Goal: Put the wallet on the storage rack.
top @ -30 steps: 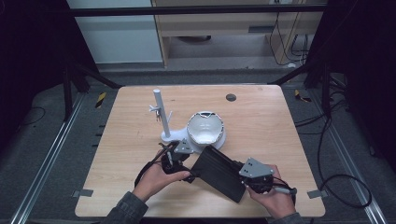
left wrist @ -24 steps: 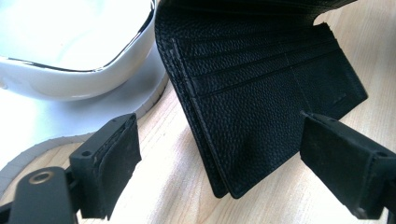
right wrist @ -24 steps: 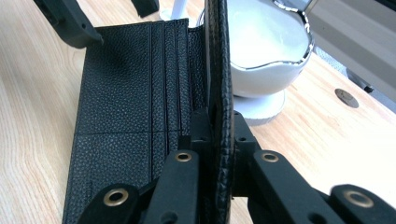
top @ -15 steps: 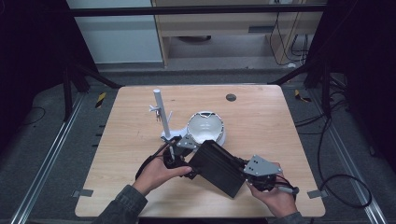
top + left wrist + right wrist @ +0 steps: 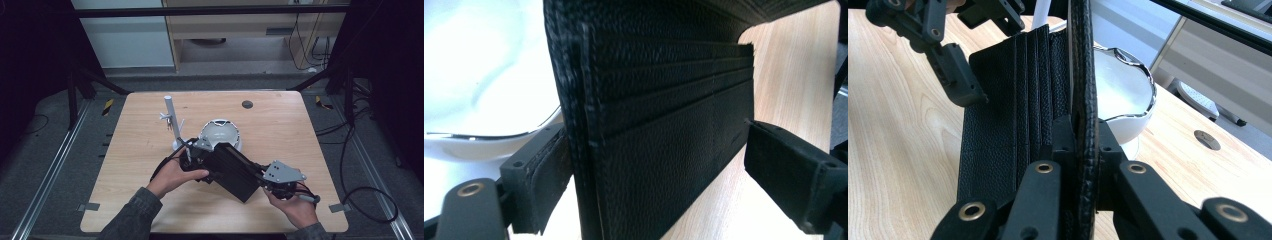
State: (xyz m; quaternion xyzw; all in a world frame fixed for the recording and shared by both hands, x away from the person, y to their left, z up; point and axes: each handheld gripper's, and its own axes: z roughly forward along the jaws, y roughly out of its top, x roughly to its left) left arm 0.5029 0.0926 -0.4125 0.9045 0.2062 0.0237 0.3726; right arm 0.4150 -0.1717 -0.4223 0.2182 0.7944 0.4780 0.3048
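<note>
Wallet, black and open, is held above the table between both tools, just in front of a white bowl. Left tool view: the left tool stands wide open around the card-slot flap. Right tool view: the right tool is clamped on the wallet's other flap.

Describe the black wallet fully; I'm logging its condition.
The wallet is black grained leather, it seems, open, with stitched card slots inside. It is held over the table beside the white bowl. The right gripper is clamped on one flap's edge; the left gripper straddles the other flap, jaws apart.
</note>
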